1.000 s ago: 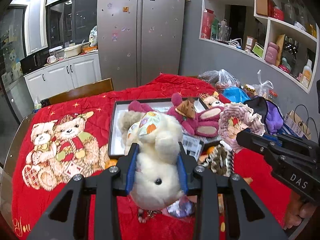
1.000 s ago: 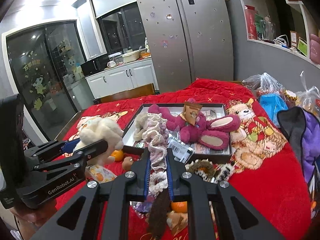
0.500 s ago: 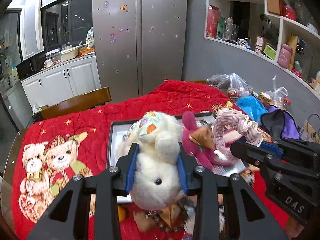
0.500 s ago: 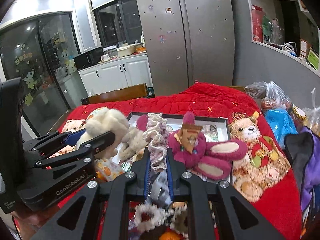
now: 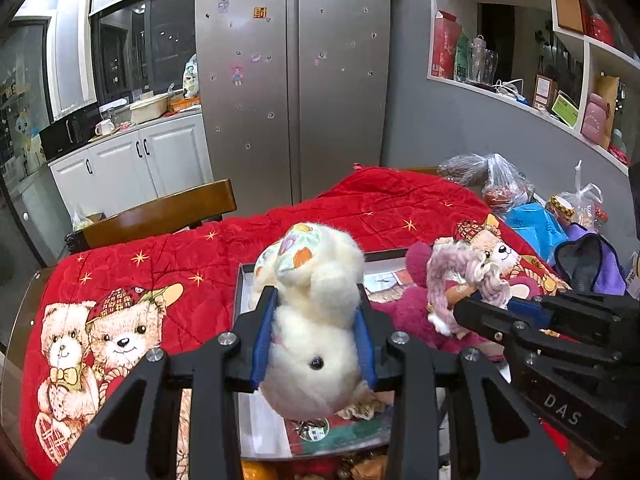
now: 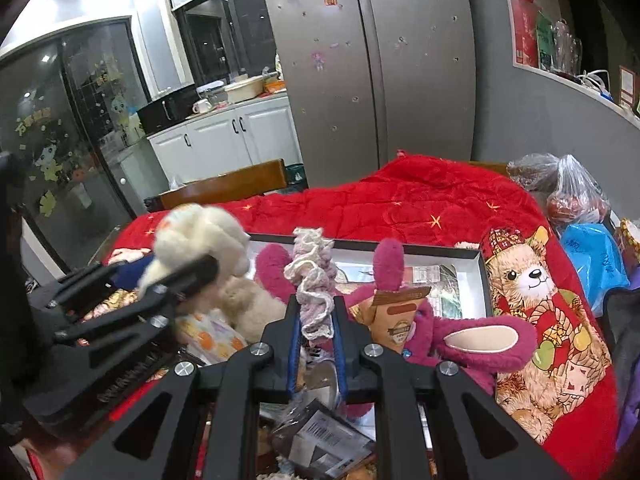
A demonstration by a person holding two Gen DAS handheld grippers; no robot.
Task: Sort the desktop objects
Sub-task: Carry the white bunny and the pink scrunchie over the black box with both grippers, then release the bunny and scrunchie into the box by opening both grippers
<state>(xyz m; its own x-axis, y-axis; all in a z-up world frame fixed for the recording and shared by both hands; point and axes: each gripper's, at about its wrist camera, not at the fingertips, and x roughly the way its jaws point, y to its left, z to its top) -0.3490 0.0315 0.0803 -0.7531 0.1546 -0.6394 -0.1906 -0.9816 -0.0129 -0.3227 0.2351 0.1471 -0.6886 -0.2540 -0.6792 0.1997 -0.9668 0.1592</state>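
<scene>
Two grippers: we carry a load in each, both over the tray [image 6: 478, 276].
Left gripper [image 5: 314, 332]: jaws clamped on the cream plush toy [image 5: 316, 320], dead centre.
Right gripper [image 6: 316, 320]: jaws pinched on the knitted scrunchie [image 6: 314, 276], rising toward 12 o'clock.
Tray: we see the magenta plush [image 6: 460, 336] lying inside, at 3 o'clock of the scrunchie.
Red blanket [image 5: 168, 264]: beneath it all.

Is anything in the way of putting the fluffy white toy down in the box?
Yes. The pink plush and other small items already lie in the box, beneath the fluffy white toy clamped in the left hand-held gripper.
</scene>
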